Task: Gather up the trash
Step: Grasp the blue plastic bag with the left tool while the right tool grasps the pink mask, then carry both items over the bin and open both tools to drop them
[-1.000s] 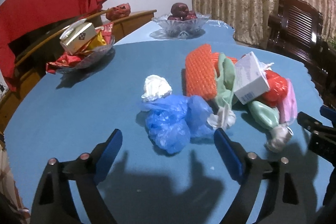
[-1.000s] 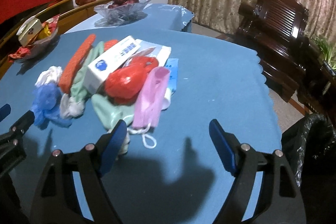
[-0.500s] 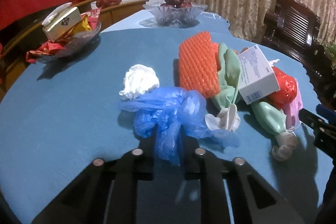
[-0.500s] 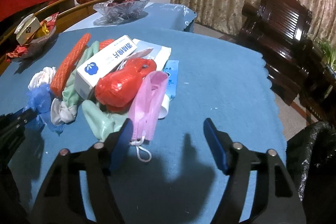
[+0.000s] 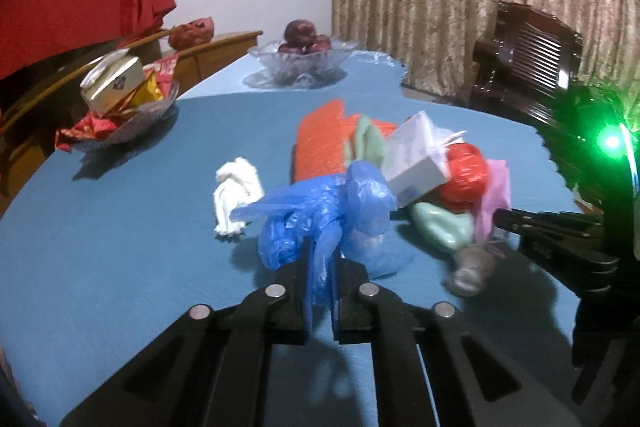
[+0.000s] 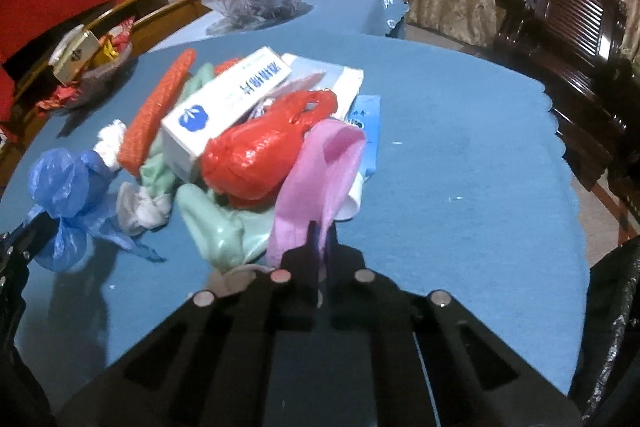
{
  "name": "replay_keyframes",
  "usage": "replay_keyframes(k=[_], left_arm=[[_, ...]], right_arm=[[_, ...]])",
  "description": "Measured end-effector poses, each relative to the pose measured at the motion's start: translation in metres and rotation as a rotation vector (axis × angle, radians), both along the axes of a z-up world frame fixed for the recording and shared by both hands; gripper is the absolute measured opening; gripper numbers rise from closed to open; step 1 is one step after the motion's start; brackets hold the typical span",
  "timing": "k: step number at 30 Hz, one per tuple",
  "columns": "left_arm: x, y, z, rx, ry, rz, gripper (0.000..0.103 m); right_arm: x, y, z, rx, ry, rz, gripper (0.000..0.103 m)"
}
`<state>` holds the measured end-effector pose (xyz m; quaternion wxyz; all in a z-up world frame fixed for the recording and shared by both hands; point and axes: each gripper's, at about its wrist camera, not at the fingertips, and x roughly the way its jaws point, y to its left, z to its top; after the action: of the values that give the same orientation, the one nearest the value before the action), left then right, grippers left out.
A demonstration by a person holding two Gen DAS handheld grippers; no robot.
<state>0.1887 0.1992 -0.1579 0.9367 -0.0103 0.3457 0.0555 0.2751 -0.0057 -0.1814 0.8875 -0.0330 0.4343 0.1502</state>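
A pile of trash lies on the blue table (image 6: pixel 460 131). My left gripper (image 5: pixel 322 267) is shut on a crumpled blue plastic bag (image 5: pixel 324 211) and holds it just above the table; the bag also shows at the left of the right wrist view (image 6: pixel 64 183). My right gripper (image 6: pixel 320 247) is shut on a pink face mask (image 6: pixel 320 167). In the pile lie a red plastic bag (image 6: pixel 256 155), a white box (image 6: pixel 224 103), an orange foam net (image 5: pixel 320 143), a pale green glove (image 6: pixel 220 223) and a white tissue wad (image 5: pixel 234 187).
A glass bowl of dark fruit (image 5: pixel 302 61) stands at the back. A glass dish with snack packets and a small box (image 5: pixel 116 107) stands at the left. A dark wooden chair (image 6: pixel 568 39) is at the right. A black bag (image 6: pixel 612 327) hangs off the table's right edge.
Both grippers closed: the left on the blue bag, which now rises off the table, the right on the pink mask, which lifts at its near end.
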Motion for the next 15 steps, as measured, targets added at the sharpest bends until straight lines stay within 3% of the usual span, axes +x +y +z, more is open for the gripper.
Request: replay_keyframes(k=[15], left_arm=[[-0.031,-0.077,0.051,-0.004,-0.071,-0.147,0.007]], right_arm=[[-0.069,-0.079,0.074,0.053,-0.117,-0.097,0.002]])
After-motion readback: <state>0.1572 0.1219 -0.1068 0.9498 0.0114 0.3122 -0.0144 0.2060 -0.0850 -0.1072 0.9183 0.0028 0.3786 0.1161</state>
